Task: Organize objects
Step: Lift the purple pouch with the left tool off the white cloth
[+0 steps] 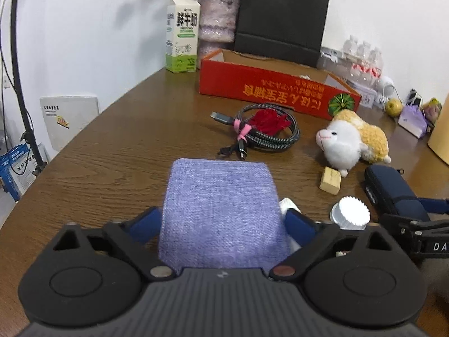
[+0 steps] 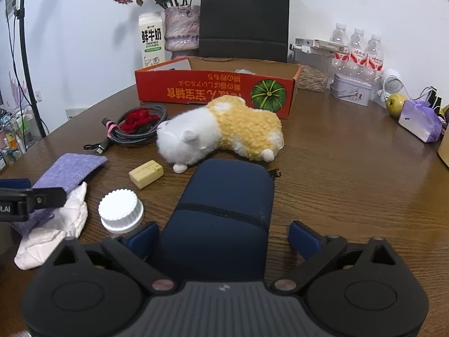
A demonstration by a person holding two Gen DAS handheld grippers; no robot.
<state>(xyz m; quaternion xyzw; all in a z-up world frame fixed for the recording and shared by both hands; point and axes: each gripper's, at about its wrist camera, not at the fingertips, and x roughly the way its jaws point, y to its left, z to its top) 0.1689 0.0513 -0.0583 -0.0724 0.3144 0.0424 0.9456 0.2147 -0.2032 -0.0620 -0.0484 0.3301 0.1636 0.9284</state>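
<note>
On the wooden table [image 2: 350, 168], the left gripper [image 1: 221, 219] straddled a folded purple cloth [image 1: 221, 205] near the table's front edge, its 2 blue pads against the cloth's sides, so it appeared clenched on the cloth, though how firmly could not be told. The cloth looked soft and light; it would likely sag if lifted by an edge, so a pinch across the folded thickness near the middle seemed best. The right gripper [image 2: 224, 236] stood over a navy zip case [image 2: 224, 210], jaws spread, the right pad clearly apart from the case: released, not grasping. The case looked semi-rigid and fairly smooth, best taken across its narrow width at mid-length. Between the 2 lay a white-capped jar [image 2: 121, 210], a crumpled white tissue [image 2: 56, 230] beneath the cloth, and a yellow block [image 2: 146, 173]. A plush toy [image 2: 221, 132] lay just beyond the case, touching or nearly touching the red cardboard box [image 2: 216, 90], which sat toward the back edge and was probably where things belonged. A coiled cable [image 2: 134, 129] with a red item inside rested left of the toy.
</note>
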